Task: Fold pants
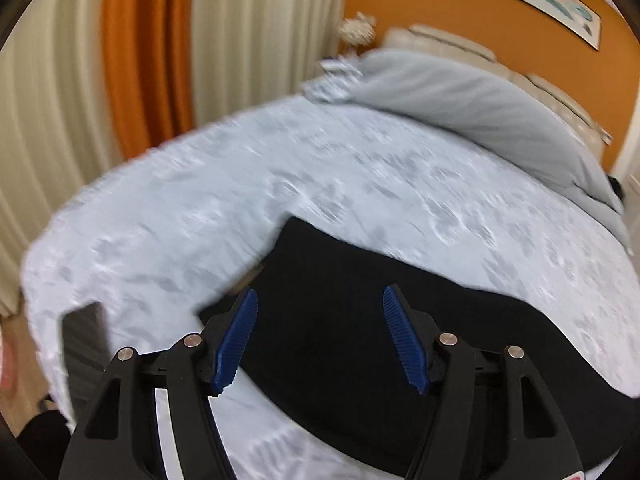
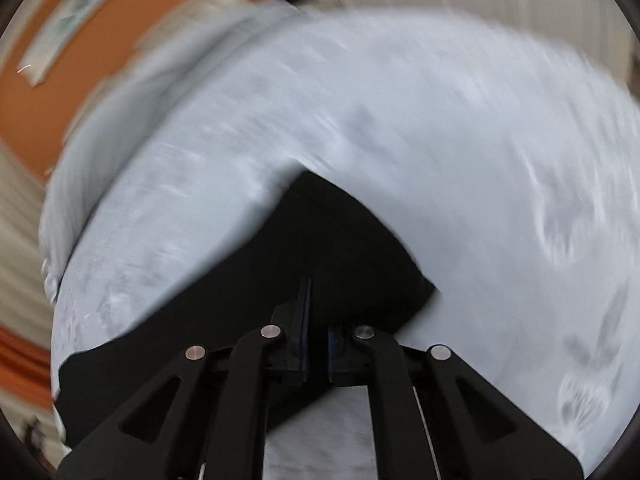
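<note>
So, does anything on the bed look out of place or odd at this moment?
Nothing stands out. The black fabric pants lie on the pale blue patterned bedspread. The left gripper is open above them; the right gripper is closed, apparently on the cloth. Both views are blurred.

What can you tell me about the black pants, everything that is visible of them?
The black pants are plain, dark, soft-looking cloth, lying flat on the pale blue bedspread. No seams or pockets can be made out. The left gripper is open above them; the right gripper looks shut on their fabric.
</note>
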The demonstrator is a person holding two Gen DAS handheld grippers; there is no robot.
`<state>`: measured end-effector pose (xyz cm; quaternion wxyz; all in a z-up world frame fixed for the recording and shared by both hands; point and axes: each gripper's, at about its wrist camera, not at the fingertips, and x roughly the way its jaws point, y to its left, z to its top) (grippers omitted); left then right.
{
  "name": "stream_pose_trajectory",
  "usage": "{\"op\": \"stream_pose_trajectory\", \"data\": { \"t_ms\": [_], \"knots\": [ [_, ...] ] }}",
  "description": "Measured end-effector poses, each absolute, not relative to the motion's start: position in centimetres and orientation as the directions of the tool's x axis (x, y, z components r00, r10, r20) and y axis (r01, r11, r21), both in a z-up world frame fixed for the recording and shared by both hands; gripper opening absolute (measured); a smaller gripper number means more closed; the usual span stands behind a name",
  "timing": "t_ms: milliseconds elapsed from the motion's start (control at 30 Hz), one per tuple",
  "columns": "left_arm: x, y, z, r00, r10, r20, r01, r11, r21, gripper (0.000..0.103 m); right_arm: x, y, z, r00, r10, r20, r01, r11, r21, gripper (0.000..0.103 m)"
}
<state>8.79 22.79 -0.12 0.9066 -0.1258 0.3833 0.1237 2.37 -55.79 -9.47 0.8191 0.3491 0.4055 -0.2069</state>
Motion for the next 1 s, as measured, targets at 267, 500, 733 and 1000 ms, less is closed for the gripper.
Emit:
{"op": "stream_pose_trajectory", "data": {
  "t_ms": [267,500,733,1000],
  "knots": [
    [9.1,16.8,-3.7,0.571,-0.056,-0.819,-0.186,0.963,-0.196,0.07,3.4,-45.4,1.7,0.7,-0.353,-0.62,0.513,0.853,0.094,0.052],
    [7.1,17.0,-6.5,0.46,-0.236,-0.856,-0.15,0.93,-0.337,0.074,4.6,-26.6,0.9,0.723,0.233,-0.65,-0.198,0.972,0.128,0.051],
    [6.7,19.6,-7.0,0.448,-0.274,-0.851,-0.218,0.89,-0.401,0.074,5.9,-9.4,-7.3,0.492,0.375,-0.785,-0.583,0.812,0.022,0.041],
    [6.8,19.4,-4.8,0.501,-0.245,-0.83,-0.192,0.904,-0.382,0.077,8.9,-2.2,-7.6,0.482,0.405,-0.777,-0.632,0.775,0.012,0.041]
  ]
}}
